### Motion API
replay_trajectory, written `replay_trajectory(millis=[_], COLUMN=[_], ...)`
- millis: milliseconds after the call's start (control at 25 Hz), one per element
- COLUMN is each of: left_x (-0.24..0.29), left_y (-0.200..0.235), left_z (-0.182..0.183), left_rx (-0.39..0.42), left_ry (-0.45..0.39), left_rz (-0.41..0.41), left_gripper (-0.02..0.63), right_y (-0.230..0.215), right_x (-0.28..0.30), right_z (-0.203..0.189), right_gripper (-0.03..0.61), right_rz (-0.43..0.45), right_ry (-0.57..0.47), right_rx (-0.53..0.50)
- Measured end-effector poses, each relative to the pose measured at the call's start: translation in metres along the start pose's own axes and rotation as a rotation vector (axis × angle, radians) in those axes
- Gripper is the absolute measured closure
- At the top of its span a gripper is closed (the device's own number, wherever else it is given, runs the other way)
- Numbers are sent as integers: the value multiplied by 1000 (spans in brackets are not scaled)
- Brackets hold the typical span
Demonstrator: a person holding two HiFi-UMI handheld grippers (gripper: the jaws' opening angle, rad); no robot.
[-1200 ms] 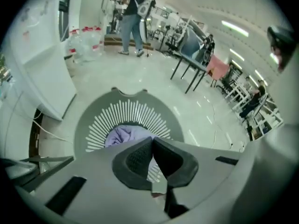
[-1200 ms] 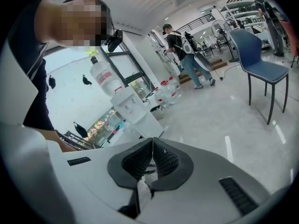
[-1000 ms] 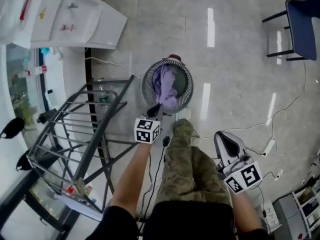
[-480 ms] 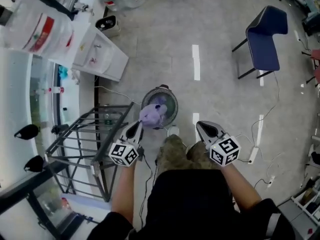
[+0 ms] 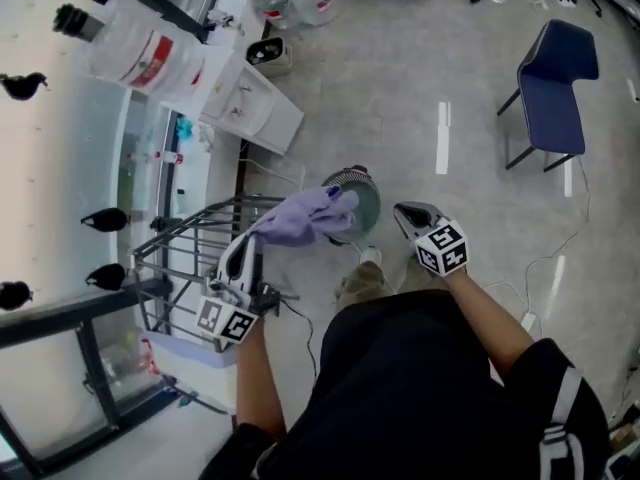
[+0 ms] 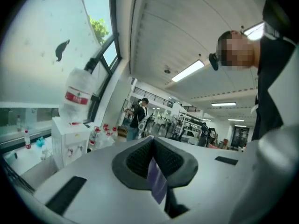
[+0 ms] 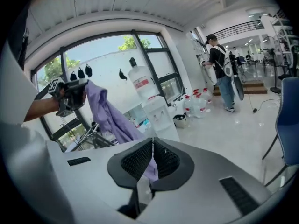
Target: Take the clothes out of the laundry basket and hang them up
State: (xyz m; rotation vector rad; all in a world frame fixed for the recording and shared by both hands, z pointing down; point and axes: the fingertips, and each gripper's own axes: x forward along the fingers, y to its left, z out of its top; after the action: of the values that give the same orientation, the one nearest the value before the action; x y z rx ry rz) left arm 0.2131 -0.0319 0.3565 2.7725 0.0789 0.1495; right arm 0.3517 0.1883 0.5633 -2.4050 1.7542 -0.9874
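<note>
Glossy pale floor (image 5: 480, 78) across the room, seen steeply from above. Far upper left, against the window: white water dispenser (image 5: 255, 103) with its big bottle (image 5: 140, 48). Lower left: grey drying rack (image 5: 180, 258). Just right of it, left gripper (image 5: 247, 246), jaws clamped tight on a lavender garment (image 5: 300, 218) (a strip of it caught between them in the left gripper view). Cloth hanging in the air from those jaws, spreading rightward over the rim of the laundry basket (image 5: 352, 175) at frame centre. Right of the basket, right gripper (image 5: 402, 209), jaws pressed together, apart from the cloth in the head view. Sliver of lavender at its slit in the right gripper view; pinched or merely seen through, unclear. Upper right: blue chair (image 5: 555, 83).
</note>
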Motion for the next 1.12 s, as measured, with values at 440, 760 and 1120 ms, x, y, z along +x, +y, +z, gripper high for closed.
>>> replay_trajectory(millis=[440,760,1120], left_x=[-44,-76,-101], left_y=[-82,-101,-118], left_z=[109,139,152], left_rx=[72,115,130], left_ry=[-320,-338,-361], left_rz=[157,198,170], left_gripper=[607,607,607], right_y=[42,76,124], right_x=[34,73,120], right_z=[16,-32,-91], right_gripper=[577,537,443], right_rz=[337,505,587], right_ry=[60,240,391], right_rx=[-143,-185,-359])
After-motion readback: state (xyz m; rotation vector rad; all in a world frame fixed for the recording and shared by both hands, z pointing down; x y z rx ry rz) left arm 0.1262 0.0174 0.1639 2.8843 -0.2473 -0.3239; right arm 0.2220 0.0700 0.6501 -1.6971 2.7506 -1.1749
